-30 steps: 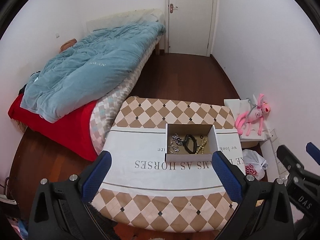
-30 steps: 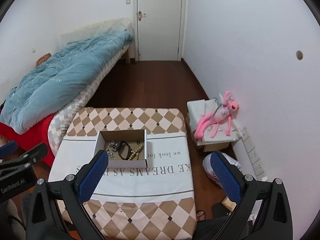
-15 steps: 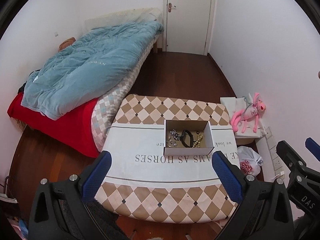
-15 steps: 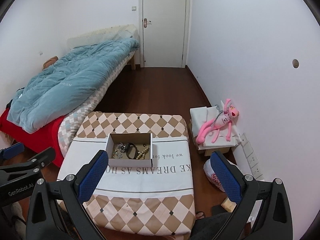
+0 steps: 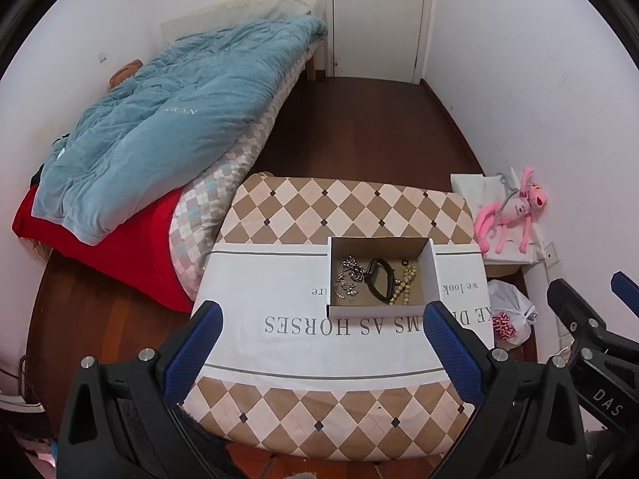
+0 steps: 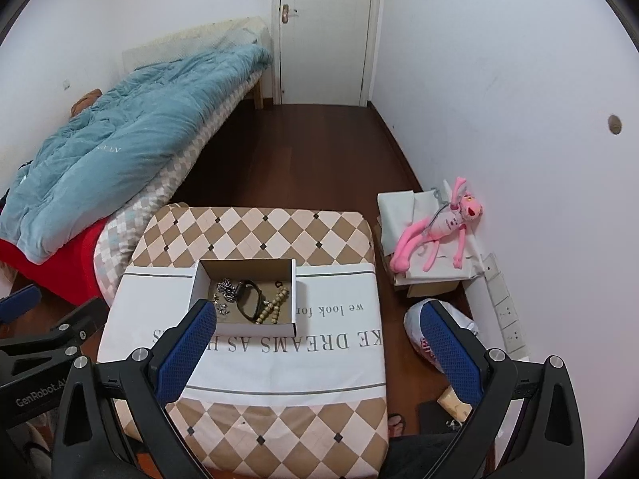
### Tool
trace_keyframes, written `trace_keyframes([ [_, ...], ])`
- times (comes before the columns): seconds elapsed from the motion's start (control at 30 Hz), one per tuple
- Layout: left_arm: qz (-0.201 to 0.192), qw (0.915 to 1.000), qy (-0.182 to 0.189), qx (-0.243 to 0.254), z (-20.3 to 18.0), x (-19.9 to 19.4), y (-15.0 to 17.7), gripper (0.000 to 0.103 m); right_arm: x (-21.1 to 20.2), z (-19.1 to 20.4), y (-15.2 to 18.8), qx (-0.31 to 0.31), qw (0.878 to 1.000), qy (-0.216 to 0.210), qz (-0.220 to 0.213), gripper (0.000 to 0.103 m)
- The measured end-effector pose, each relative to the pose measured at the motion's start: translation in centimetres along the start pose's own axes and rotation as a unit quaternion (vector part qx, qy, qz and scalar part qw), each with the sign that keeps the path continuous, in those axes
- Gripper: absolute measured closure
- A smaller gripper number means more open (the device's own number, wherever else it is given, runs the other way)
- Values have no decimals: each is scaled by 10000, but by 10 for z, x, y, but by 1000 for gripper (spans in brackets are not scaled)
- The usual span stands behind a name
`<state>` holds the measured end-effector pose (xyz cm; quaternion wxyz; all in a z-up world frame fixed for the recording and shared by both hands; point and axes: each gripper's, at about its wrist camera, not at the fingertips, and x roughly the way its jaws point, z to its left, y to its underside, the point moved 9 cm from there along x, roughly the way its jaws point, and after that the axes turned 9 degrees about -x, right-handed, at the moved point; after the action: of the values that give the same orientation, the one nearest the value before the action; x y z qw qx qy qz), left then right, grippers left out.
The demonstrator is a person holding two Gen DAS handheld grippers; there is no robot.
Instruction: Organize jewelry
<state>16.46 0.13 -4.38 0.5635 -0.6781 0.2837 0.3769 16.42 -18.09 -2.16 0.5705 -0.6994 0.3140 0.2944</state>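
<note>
A small open cardboard box [image 5: 436, 275] [image 6: 199, 283] stands on the cloth-covered table [image 5: 279, 207] [image 6: 339, 239]. Inside lie a silver chain [image 5: 351, 269] [image 6: 225, 289], a black band [image 5: 377, 279] [image 6: 247, 299] and a string of pale beads [image 5: 403, 287] [image 6: 275, 305]. My left gripper [image 5: 323, 331] hangs open well above the table's near half, nothing between its blue pads. My right gripper [image 6: 319, 331] is open and empty too, high over the table's front. Each gripper shows at the edge of the other's view.
A bed with a teal duvet [image 5: 167, 127] and red sheet [image 5: 120, 247] lies to the left. A pink plush toy [image 6: 443, 227] rests on boxes by the right wall, a plastic bag [image 5: 509, 315] below it. A shut door [image 6: 327, 28] stands at the far end.
Both grippers have risen and pulled back from the table, so the box and table look smaller and farther away. Both stay open.
</note>
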Motion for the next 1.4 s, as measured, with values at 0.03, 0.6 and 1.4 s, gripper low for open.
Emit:
trace_keyframes([
  [0.03, 26, 10000, -18, 8, 0, 3, -1, 0, 5, 0, -1, -15, 10000, -16, 53, 0],
  [0.6, 509, 9986, -102, 49, -1, 48, 3, 0, 55, 1, 11, -91, 9982, -16, 600, 0],
  [1.4, 551, 9985, -45, -9, 6, 50, 7, 0, 56, 8, 17, -132, 9975, -94, 691, 0],
])
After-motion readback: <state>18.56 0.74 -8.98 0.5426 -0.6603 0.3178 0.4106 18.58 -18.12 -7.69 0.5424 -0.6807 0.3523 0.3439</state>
